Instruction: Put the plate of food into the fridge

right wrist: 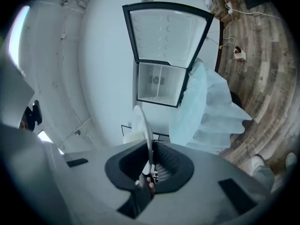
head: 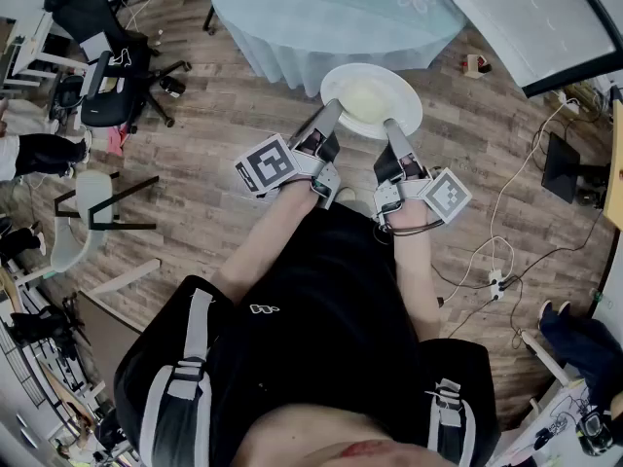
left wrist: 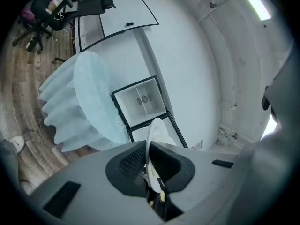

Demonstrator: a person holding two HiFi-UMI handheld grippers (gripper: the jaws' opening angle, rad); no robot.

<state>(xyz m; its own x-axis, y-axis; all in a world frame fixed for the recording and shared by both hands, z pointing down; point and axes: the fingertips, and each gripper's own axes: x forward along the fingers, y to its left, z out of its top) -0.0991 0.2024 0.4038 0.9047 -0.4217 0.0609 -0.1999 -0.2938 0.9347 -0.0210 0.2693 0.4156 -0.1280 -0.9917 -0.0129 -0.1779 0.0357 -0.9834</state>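
Left claw [head: 333, 110] and right claw [head: 390, 125] are each pinching the near rim of the round white plate [head: 343, 72] carrying pale yellow food [head: 370, 95]. It is hanging over the wood floor [head: 224, 115], beside the blue-clothed round bench [head: 331, 17].

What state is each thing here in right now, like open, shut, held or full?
plate: held by its rim between both grippers, food on it.
left gripper: shut on the plate's rim.
right gripper: shut on the plate's rim.
fridge: door swung open.
table: draped with a pale cloth.
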